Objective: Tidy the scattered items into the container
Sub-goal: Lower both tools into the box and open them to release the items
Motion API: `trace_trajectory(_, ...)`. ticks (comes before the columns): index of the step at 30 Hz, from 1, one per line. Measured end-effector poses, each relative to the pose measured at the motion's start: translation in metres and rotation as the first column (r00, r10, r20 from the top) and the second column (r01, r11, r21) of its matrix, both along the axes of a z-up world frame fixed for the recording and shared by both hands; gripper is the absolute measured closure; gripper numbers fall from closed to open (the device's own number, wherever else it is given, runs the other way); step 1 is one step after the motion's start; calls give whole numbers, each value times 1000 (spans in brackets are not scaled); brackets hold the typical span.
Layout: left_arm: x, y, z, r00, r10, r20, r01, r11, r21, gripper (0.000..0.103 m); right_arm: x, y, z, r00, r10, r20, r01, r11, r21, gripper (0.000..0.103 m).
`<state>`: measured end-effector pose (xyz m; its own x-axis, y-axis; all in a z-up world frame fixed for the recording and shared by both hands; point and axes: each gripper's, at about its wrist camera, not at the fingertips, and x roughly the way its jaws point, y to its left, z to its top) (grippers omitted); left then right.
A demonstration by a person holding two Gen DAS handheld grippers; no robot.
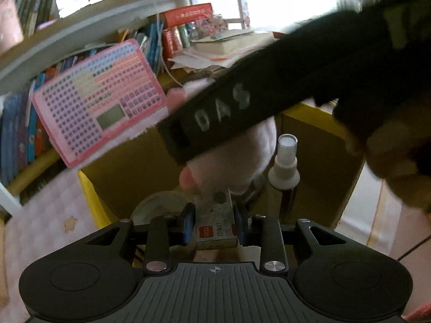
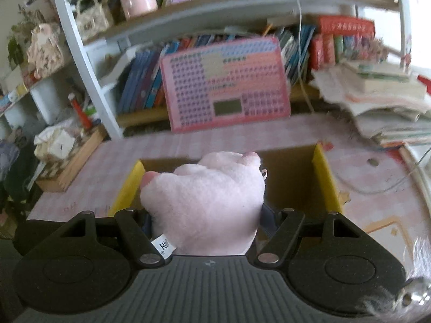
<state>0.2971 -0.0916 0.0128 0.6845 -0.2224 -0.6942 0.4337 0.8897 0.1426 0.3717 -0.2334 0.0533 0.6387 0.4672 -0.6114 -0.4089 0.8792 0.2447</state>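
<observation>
Left claw (image 1: 215, 228) grips a staple box (image 1: 216, 231) — right claw (image 2: 206, 220) clamps a pink plush (image 2: 207, 199) above the box (image 2: 322, 172)

Plush toy (image 2: 207, 202) above box (image 2: 322, 177); tablet (image 2: 226, 83) behind

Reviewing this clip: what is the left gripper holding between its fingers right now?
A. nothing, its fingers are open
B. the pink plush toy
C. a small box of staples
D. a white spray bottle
C: in the left wrist view the left gripper is closed on a small box of staples, while the spray bottle stands free in the cardboard box.
</observation>
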Motion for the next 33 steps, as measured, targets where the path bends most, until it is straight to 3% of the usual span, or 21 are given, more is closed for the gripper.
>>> trace_trajectory(7, -2, 0, 0, 999, 39, 4, -39, 999, 8, 68, 15, 3, -23, 996, 4, -90, -5, 1000, -8, 32)
trace_trajectory(12, -3, 5, 3, 990, 134, 44, -136, 990, 37, 27, 15, 3, -27, 993, 4, -115, -5, 1000, -5, 26)
trace_trajectory(17, -9, 9, 12, 990, 131, 50, -132, 991, 20, 18, 12, -2, -18, 996, -1, -93, 5, 999, 40, 19)
trace_trajectory(25, -29, 4, 18, 993, 68, 98, -76, 994, 84, 17, 6, 1, -6, 998, -17, -54, 20, 998, 60, 18)
trace_trajectory(33, -58, 20, 33, 979, 131, 154, -133, 991, 0, 9, -17, 6, 7, 1000, -25, 17, 25, 999, 27, 18)
